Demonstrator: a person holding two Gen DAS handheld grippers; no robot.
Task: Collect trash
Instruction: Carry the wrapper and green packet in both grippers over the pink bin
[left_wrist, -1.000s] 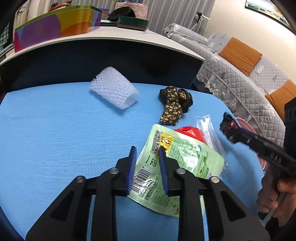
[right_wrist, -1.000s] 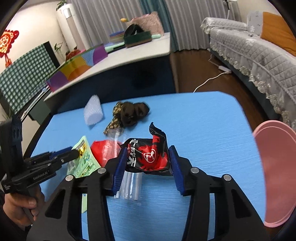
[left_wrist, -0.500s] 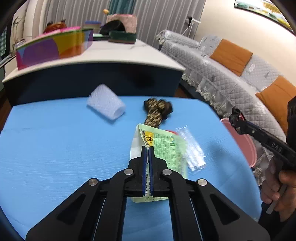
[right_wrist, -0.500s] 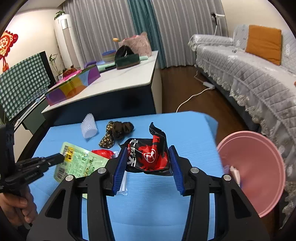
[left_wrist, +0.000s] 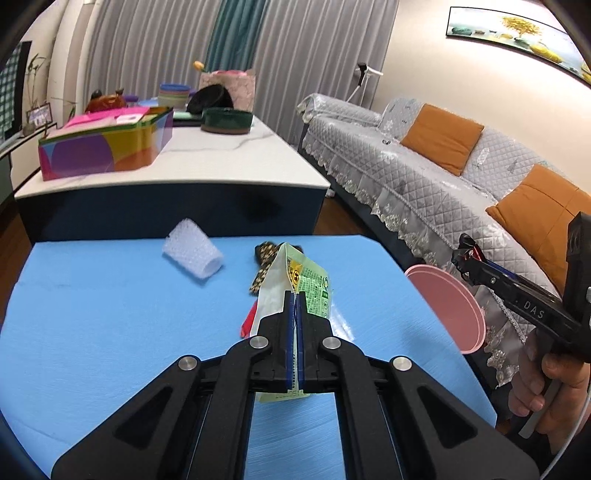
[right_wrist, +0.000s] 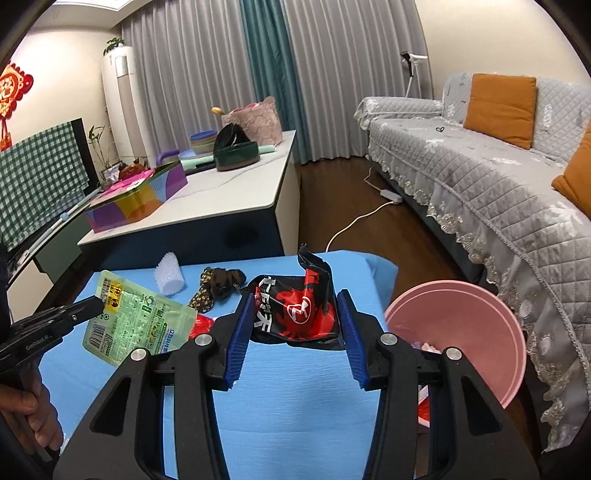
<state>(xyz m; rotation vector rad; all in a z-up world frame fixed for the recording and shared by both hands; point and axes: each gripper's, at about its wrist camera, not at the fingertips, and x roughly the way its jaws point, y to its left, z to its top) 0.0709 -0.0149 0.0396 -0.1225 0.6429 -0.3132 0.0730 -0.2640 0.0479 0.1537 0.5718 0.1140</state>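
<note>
1. The flat green plastic snack pouch (left_wrist: 309, 286) with a barcode hangs clear above the blue counter (left_wrist: 110, 314), nipped at one edge by the left gripper (left_wrist: 294, 332), whose blue-padded fingers (left_wrist: 289, 343) are pressed together on it.
2. The crumpled black-and-red foil wrapper (right_wrist: 295, 310) sits between the blue fingers (right_wrist: 238, 343) of the right gripper (right_wrist: 295, 332), which pinch it from both sides, half spread; it too is off the counter.
3. The round pink plastic basin (right_wrist: 476, 332) stands just off the counter's right edge, below and to the right of the foil wrapper, with bits of rubbish visible inside it.
4. On the counter under the green pouch lies a red wrapper (right_wrist: 201, 325), partly hidden; a clear plastic sleeve (left_wrist: 341, 325) lies beside it.
5. Farther back on the counter, beyond the pouch, rest a brown patterned cloth bundle (right_wrist: 219, 286) and a white foam net sleeve (left_wrist: 194, 253) lying on its side, the two apart from each other.
6. A hand (left_wrist: 546, 391) grips the right gripper's handle at the counter's right side in the left wrist view; another hand (right_wrist: 27, 410) holds the left gripper at the counter's left side in the right wrist view.
7. Behind the counter stands a white-topped cabinet (left_wrist: 207, 162) carrying a multicoloured box (left_wrist: 107, 147); a grey quilted sofa (left_wrist: 443, 184) runs along the wall past the basin.
</note>
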